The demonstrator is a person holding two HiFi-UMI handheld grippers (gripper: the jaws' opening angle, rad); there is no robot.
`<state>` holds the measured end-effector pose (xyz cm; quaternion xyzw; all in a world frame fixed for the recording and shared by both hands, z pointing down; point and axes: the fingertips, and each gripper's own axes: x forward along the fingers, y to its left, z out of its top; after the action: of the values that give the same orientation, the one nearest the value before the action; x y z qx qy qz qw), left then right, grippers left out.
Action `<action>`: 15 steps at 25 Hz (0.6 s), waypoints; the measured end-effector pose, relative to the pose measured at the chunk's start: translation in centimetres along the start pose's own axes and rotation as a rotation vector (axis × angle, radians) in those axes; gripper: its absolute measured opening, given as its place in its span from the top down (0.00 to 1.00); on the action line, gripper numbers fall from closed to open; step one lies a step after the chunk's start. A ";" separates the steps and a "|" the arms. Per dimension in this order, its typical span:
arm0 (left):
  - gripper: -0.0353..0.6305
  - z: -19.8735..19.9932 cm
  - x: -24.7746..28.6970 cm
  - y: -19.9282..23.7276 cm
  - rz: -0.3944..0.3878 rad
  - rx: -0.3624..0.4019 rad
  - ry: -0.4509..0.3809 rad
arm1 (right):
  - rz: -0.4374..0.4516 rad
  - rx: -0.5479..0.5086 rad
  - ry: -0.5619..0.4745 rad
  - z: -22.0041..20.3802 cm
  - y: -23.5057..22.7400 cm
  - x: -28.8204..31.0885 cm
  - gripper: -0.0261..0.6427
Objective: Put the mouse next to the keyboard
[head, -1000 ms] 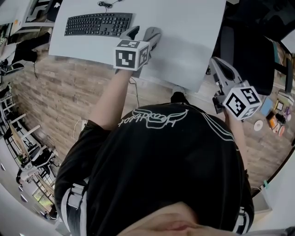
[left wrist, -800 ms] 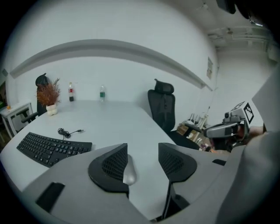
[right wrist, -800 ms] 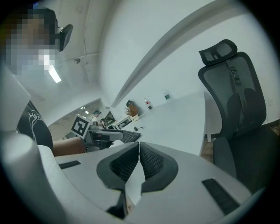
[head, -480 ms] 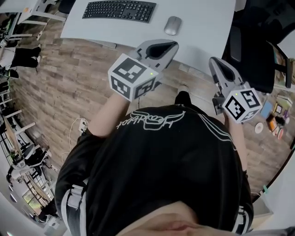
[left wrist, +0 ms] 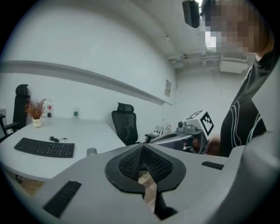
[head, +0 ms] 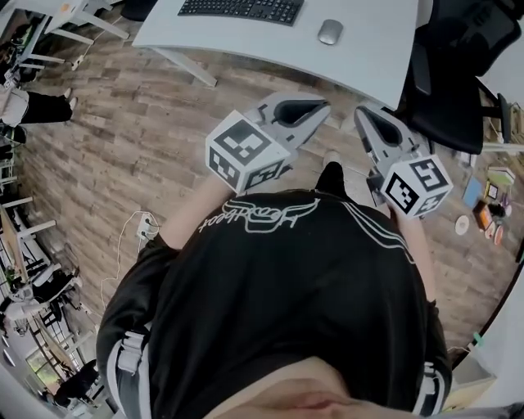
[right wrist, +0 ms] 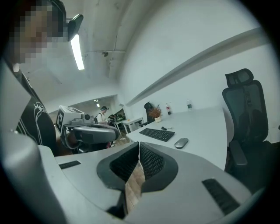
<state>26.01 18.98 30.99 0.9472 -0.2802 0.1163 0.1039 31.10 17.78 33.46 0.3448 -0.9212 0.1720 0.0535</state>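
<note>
The grey mouse (head: pixel 330 32) lies on the white table (head: pixel 372 49), just right of the black keyboard (head: pixel 241 8). No gripper touches either. My left gripper (head: pixel 315 106) hangs over the wooden floor, short of the table's edge, its jaws shut and empty. Beside it my right gripper (head: pixel 364 116) is also shut with nothing in it. In the left gripper view the keyboard (left wrist: pixel 43 148) and mouse (left wrist: pixel 91 152) sit far ahead beyond the shut left gripper (left wrist: pixel 142 146). The right gripper view shows the mouse (right wrist: pixel 181 142) next to the keyboard (right wrist: pixel 156 134).
A black office chair (head: pixel 446 82) stands at the table's right end. Small items lie on the floor at the far right (head: pixel 483 213). A plant and bottles (left wrist: pixel 37 114) stand at the table's far side. More desks and a person show at the left edge.
My left gripper has left the mouse on the table beside the keyboard, drawn back over the floor and shut its jaws. The whole view has backed away from the table.
</note>
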 end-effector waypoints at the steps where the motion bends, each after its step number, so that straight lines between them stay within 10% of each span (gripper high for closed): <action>1: 0.94 -0.5 -0.8 -0.3 0.006 -0.011 0.000 | 0.000 -0.004 0.001 -0.3 1.0 -0.2 0.94; 15: 0.94 -3.3 -5.3 -4.1 -0.037 -0.048 -0.006 | -0.053 -0.081 0.025 -2.7 7.1 -2.7 0.94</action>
<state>23.40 25.90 32.11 0.9498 -0.2656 0.1048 0.1281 28.38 25.39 33.37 0.3642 -0.9174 0.1372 0.0835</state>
